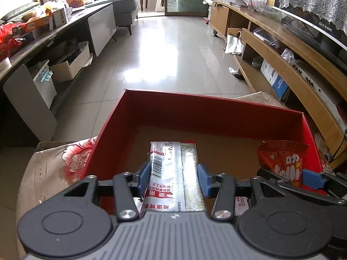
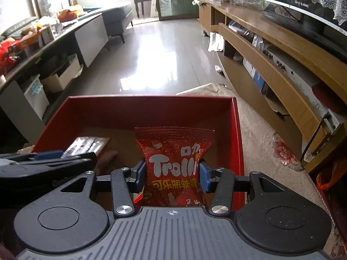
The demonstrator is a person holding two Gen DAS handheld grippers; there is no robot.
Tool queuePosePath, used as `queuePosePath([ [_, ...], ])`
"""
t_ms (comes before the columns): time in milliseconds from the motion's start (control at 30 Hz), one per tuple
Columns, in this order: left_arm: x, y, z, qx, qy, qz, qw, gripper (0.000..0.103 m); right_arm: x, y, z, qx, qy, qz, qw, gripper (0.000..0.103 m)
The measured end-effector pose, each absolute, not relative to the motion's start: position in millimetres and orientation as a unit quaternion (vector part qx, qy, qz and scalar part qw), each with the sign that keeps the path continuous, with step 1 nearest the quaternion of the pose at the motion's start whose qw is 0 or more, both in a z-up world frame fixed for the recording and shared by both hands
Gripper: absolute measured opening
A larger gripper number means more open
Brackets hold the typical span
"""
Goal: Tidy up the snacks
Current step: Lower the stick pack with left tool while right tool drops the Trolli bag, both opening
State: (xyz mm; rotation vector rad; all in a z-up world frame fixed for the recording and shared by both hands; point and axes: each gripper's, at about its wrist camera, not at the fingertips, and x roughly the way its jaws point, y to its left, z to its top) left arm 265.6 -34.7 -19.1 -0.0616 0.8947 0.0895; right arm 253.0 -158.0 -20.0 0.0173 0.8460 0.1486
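We held the long silver foil snack packet with red lettering and a barcode (image 1: 173,173) between the blue pads of the left gripper (image 1: 176,178), the pads pressing on its two long edges, so the jaws were narrowed and grasping it. Its long axis ran straight away from us, its far end reaching out over the brown floor of the open red cardboard box (image 1: 208,112).

To the right, the right gripper (image 2: 172,176) was clenched on the red Trolli candy bag (image 2: 174,164), its blue pads squeezing the bag at mid-height. The bag stood upright with its crimped top edge on the far side, over the right part of the same box, which sat on a beige flowered cloth (image 1: 54,169).
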Motion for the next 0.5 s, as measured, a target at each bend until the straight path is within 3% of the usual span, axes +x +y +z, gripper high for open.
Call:
queuePosePath([
  [500,255.6,-28.9,-4.5,-0.044,0.424,0.042,0.903,0.057,247.6,-161.7,-13.9,-0.012,0.394,0.049,0.918,0.065],
])
